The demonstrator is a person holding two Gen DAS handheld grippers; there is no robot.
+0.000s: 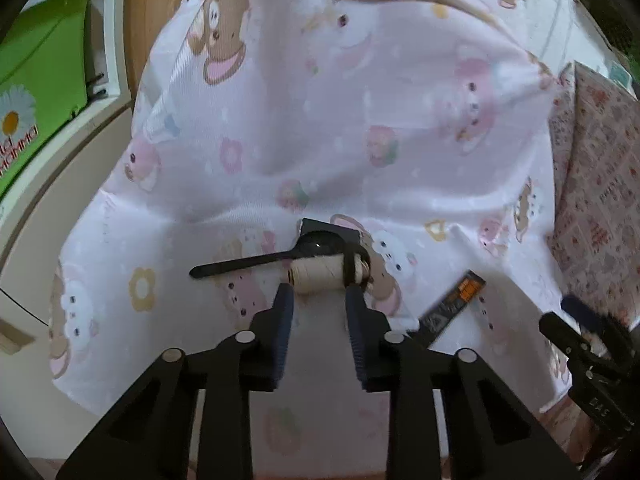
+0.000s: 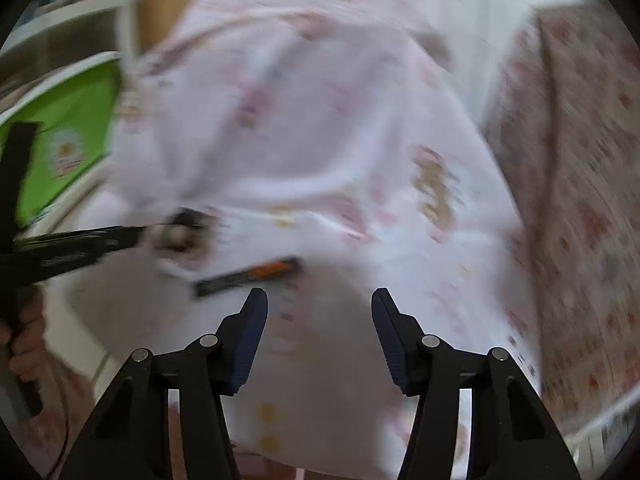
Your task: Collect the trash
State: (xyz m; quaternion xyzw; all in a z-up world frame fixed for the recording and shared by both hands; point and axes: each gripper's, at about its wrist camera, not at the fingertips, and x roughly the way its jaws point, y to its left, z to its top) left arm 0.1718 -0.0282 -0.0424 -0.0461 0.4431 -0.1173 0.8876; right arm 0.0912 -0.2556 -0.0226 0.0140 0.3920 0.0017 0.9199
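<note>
Two pieces of trash lie on the patterned cloth [image 1: 320, 128]. The cream spool [image 1: 316, 276] is pinched between the left gripper [image 1: 319, 294] tips; lifting clear is judged next. The right gripper [image 2: 319, 300], spread and empty, is poised near the orange-black wrapper [image 2: 250, 274].

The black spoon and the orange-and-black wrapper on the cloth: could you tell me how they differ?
The black spoon is plain black; the wrapper carries an orange patch. The spoon lies just beyond the left gripper, touching a cream spool; the wrapper lies apart, off to the right. Both rest on the patterned cloth.
</note>
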